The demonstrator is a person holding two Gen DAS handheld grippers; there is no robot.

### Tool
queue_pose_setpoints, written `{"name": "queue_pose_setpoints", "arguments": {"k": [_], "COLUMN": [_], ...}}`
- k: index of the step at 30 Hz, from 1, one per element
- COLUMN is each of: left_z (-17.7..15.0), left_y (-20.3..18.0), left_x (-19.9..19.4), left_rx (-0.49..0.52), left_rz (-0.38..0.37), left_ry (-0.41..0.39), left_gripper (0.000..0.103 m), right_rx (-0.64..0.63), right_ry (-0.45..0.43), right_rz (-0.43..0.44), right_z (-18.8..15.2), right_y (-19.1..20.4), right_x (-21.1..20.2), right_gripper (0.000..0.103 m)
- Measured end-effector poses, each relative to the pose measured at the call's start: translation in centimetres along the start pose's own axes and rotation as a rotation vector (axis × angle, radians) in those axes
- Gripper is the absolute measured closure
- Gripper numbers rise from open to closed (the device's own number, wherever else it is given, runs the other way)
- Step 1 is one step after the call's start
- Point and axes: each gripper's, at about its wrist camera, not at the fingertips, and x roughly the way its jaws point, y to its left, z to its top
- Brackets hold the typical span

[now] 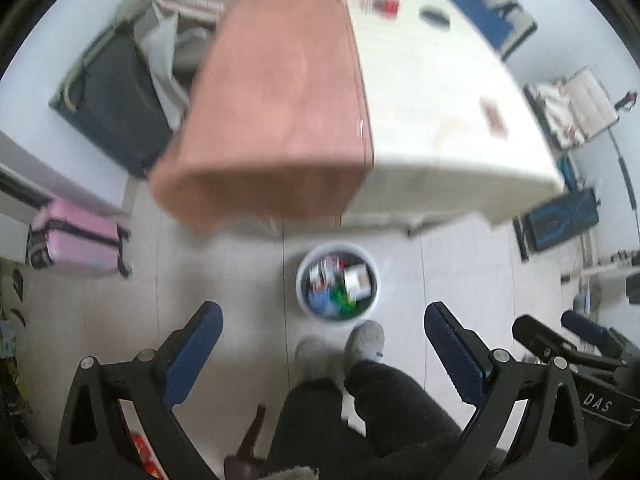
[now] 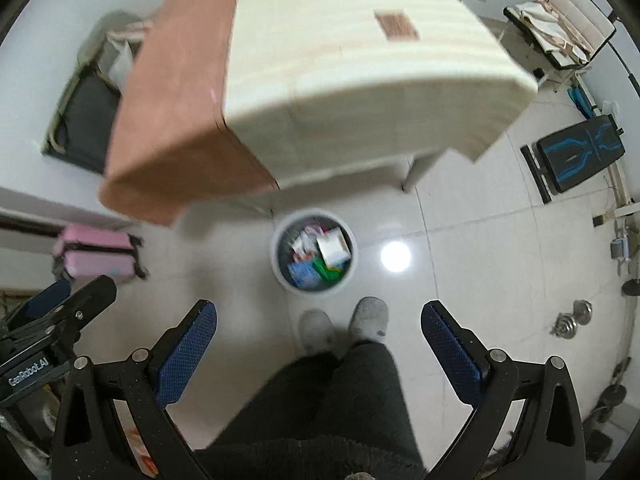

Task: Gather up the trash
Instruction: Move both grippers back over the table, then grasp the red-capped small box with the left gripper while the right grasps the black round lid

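Both grippers — left point(image 1: 323, 334) and right point(image 2: 319, 330) — gape wide and hold nothing. The bin point(image 2: 279, 236) stands on the floor just before the table point(image 2: 360, 80), full of trash point(image 2: 320, 254); the person's feet point(image 2: 344, 322) are just short of the bin.

Evenly bright, diffuse indoor light. Round white glare spot on the glossy pale floor tiles point(image 2: 395, 256). Motion blur throughout, heavier in left wrist view. Strong fisheye bending, dark corners.
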Motion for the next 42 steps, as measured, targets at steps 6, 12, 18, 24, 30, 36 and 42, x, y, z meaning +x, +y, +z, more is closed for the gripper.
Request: {"name": "queue_pose_setpoints", "arguments": {"k": [6,12,18,24,30,36,42], "left_z": [9.1,19.8,32.3,44.4,52.0,53.2,52.1], "left_y": [-0.3,-1.3,-4.1,-8.1,-11.8,-11.1,-8.2], "left_x": [-2.5,0.5,5.6,13.8,24.0,28.1,26.5], "left_rx": [-0.033,-0.097,-0.171,-0.191,-0.122,-0.131,-0.181], "left_rz": [0.048,0.106,0.140,0.101,0.045,0.011,0.074], "left_ry": [-0.143,-0.156,-0.094,-0.014,0.109,0.163,0.122], "left_gripper": [0.000,0.000,0.000,0.001,0.017,0.075,0.075], "right_rx": [-0.011,-0.001,-0.007,-0.011,-0.005,-0.024,-0.085], "right_ry": [-0.095,-0.123,-0.101,-0.070,-0.031,0.010,0.034], "right_rz": [0.032,0.011,-0.035,-0.062,-0.077,-0.044,-0.071], "right_z": [8.9,22.2,40.4,56.8,64.4,67.2,68.5], "right_y": [0.7,-1.6,-4.4,-5.7,-7.4,-7.1,-3.4], "right_x": [-3.4,-2.3,3.7,11.6,16.9,20.5,24.0], "right_gripper": [0.000,0.000,0.000,0.000,0.000,0.000,0.000]}}
